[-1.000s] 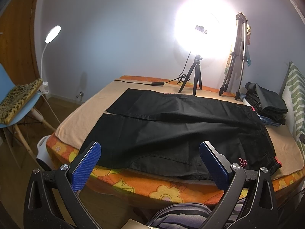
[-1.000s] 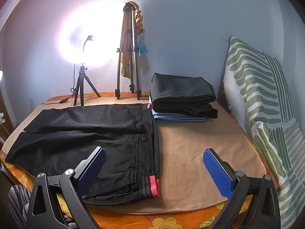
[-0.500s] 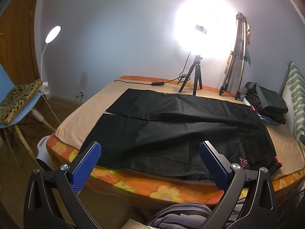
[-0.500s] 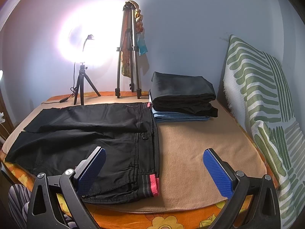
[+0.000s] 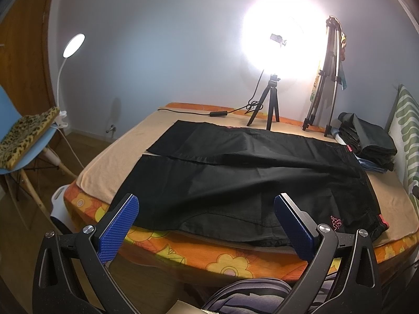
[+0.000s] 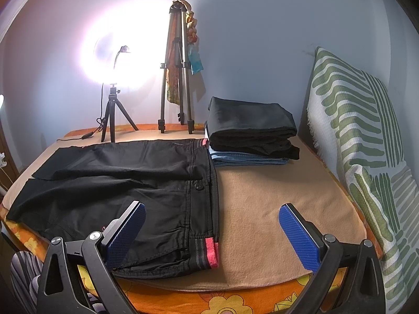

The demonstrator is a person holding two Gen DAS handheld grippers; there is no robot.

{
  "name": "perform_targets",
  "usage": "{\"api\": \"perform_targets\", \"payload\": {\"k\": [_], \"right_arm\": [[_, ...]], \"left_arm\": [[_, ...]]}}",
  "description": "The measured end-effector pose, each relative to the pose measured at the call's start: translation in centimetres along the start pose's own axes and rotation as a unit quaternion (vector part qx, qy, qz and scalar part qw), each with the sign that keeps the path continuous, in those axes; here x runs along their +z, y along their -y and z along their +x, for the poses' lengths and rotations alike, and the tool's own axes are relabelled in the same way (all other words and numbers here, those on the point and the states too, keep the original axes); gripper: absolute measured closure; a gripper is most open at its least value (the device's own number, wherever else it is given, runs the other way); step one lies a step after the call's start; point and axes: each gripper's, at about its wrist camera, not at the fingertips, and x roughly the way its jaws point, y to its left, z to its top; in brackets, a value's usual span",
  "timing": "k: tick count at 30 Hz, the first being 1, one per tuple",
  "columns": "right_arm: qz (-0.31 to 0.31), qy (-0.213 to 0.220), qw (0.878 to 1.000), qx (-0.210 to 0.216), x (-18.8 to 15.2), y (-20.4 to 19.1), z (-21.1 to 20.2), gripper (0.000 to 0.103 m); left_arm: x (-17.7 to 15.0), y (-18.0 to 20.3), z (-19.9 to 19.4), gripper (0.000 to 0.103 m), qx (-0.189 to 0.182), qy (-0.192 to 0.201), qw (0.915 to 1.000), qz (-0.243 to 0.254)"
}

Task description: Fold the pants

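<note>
Left gripper (image 5: pixel 205 225): hangs off the near edge of the bed, blue pads spread wide, holding nothing; it faces the leg end of the pants.
Right gripper (image 6: pixel 209 233): also short of the near edge, tongs wide apart and empty, lined up with the waistband corner.
Pants (image 5: pixel 235 183): black, spread flat on the tan blanket (image 6: pixel 275 196), legs side by side, hems toward the bed's left end, waistband (image 6: pixel 209 251) with its red stripe toward the right end, the near leg lying along the near edge.
Step in hand, as I judge it: nothing folded yet; the first fold wants the near leg laid over the far one.
Doing it well: pinch the near waistband corner with the right and the near hem with the left, lift both together, carry them across evenly so the seams meet, then smooth out.
Risk: the thin fabric may bunch at the crotch if one side leads.
Far right corner: folded stack (image 6: pixel 251 136) just beside the waistband; keep clear.
Far edge: tripods (image 5: pixel 269 104).
</note>
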Motion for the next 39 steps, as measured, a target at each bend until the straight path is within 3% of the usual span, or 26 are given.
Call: {"api": "perform_targets", "payload": {"k": [39], "right_arm": [[-0.004, -0.015, 1.000, 0.004, -0.3, -0.2, 1.1, 0.000]], "left_arm": [[-0.3, -0.8, 1.2, 0.000, 0.008, -0.011, 0.9999, 0.000]]}}
